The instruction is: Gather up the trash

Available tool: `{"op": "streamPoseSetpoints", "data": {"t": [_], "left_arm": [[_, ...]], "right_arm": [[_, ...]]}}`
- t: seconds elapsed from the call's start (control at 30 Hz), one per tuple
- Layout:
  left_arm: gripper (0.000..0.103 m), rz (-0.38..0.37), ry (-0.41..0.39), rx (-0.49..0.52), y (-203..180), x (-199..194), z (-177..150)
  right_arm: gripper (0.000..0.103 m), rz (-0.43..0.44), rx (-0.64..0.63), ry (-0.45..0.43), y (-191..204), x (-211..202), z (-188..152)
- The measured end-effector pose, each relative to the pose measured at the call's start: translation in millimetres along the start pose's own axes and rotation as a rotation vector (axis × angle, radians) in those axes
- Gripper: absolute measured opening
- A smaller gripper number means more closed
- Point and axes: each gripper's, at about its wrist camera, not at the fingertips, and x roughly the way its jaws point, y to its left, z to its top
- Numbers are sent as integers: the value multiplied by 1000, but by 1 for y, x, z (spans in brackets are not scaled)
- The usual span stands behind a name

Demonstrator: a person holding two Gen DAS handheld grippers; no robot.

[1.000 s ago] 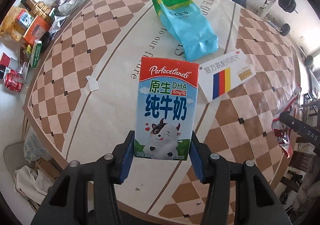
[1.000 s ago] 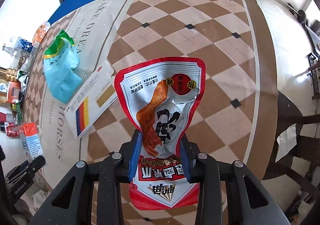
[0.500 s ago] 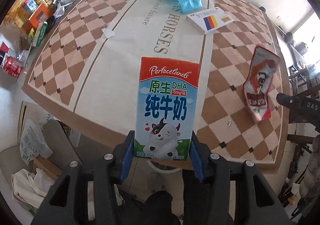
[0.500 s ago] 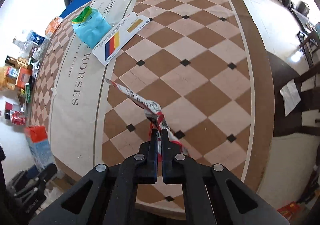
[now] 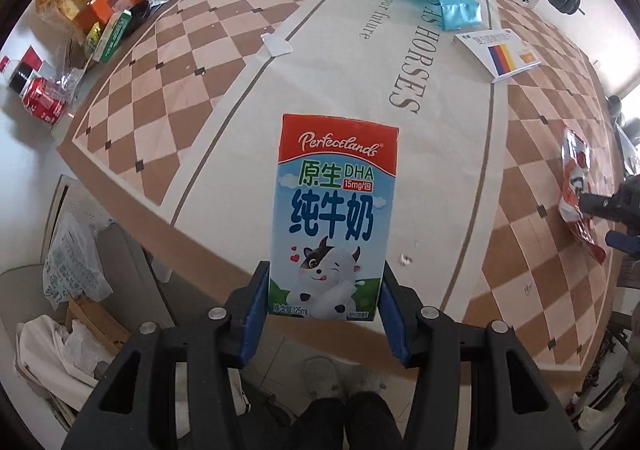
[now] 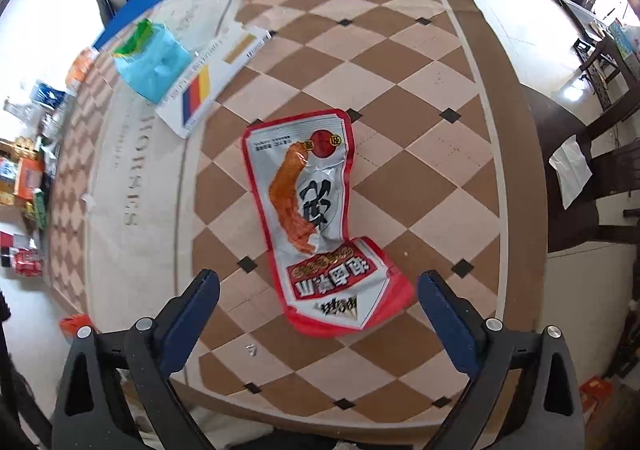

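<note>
Checkered brown-and-cream cloth covers the table [image 5: 168,62], the biggest thing in both views, with a cream band of lettering down its middle. In the right wrist view, a white flat box with a colour stripe [image 6: 208,84] lies at about ten o'clock from centre, with a blue-green plastic bag [image 6: 154,58] just beyond it towards eleven; both look like trash not yet gathered.

Next in size, the milk carton [image 5: 334,218] stands upright at the centre of the left wrist view, clamped at its lower sides by the left gripper [image 5: 324,324] and held above the table's near edge. It is stiff card, probably light if empty, and squeezing the flat side walls low down looks secure.

Smaller, the red snack wrapper [image 6: 320,222] lies flat on the cloth at the centre of the right wrist view. The right gripper [image 6: 320,314] hovers at six o'clock, jaws spread wide on either side of the wrapper's near end, holding nothing. That film is thin, limp and slick; I judge a pinch on the near edge the best hold.
</note>
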Motion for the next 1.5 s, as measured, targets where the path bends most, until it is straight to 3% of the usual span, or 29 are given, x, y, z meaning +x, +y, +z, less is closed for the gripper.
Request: {"op": "streamPoseSetpoints", "data": {"t": [0.13,0.23,0.33,0.43,0.53,0.57,0.73,0.87,0.97,1.1,1.27,1.4,1.5], "left_arm": [[47,18,9,10,-17,21,22],[47,25,10,12,-24,26,28],[47,16,13,7,-28,24,24],[47,6,8,9,-30,17,14],[47,-8,2,6,-30,10,3],[47,-12,2,5,-32,8,0],[47,-22,-1,3,-33,0,-11],[47,-17,-8,3,-30,-2,-12],[47,-11,-10,-3,-28,-1,-11],[47,-5,-11,-7,-22,-2,-14],[47,5,-29,0,-14,-11,-21],[47,-3,-40,-10,-6,-22,-31],[47,-24,-45,-20,1,-32,-46]], "right_arm": [[103,-78,-84,85,16,45,10],[96,-139,-178,7,36,45,4],[62,-132,-212,-38,46,36,2],[49,-97,-193,-63,39,29,2],[14,12,-124,-95,19,11,5],[11,40,-105,-90,15,9,5],[10,84,-95,-84,9,14,3],[10,170,-132,-76,28,-4,-12],[11,118,-214,-36,54,7,-16],[10,109,-237,7,66,34,-24],[1,171,-185,-69,63,18,-32],[0,193,-188,-155,61,-12,-44],[0,235,-183,-171,51,-33,-60]]}}
